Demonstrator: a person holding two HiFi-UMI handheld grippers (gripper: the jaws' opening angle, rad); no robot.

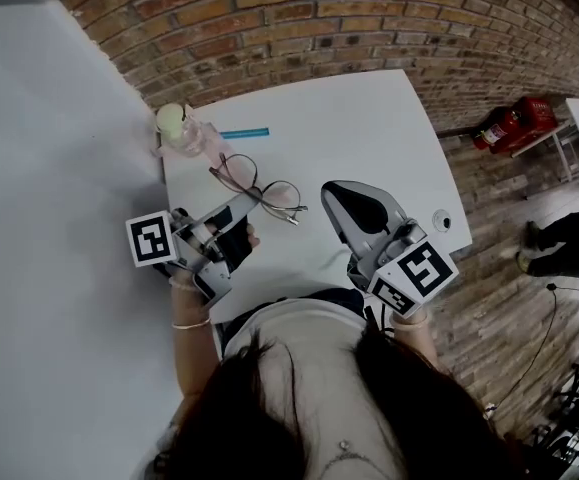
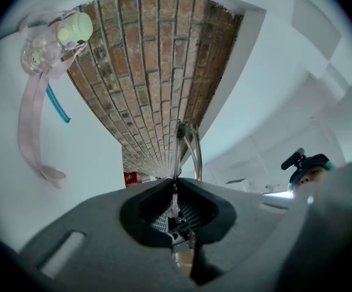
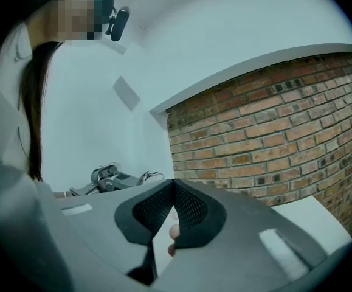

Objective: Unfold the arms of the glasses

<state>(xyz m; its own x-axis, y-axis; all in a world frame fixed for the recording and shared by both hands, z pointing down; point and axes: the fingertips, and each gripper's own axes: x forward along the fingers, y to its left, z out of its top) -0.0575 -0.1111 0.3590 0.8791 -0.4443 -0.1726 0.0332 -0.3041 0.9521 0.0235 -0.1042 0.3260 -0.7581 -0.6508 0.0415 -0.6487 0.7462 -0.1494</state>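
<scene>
Thin metal-rimmed glasses point(image 1: 260, 182) are at the left part of the white table point(image 1: 369, 128), held at one side. My left gripper point(image 1: 250, 201) is shut on the glasses by a thin wire part near one lens. In the left gripper view the wire frame point(image 2: 188, 143) rises straight out from between the closed jaws. I cannot tell whether the arms are folded. My right gripper point(image 1: 335, 191) hovers just right of the glasses, shut with nothing in it. The right gripper view shows its pads point(image 3: 188, 208) meeting, with the left gripper point(image 3: 107, 179) and the glasses point(image 3: 149, 176) beyond.
A clear pink bottle with a pale green cap point(image 1: 180, 128) and a strap point(image 2: 32, 120) stands at the table's far left corner. Beside it lies a blue stick point(image 1: 244, 133). A red fire extinguisher point(image 1: 510, 124) sits on the brick floor to the right.
</scene>
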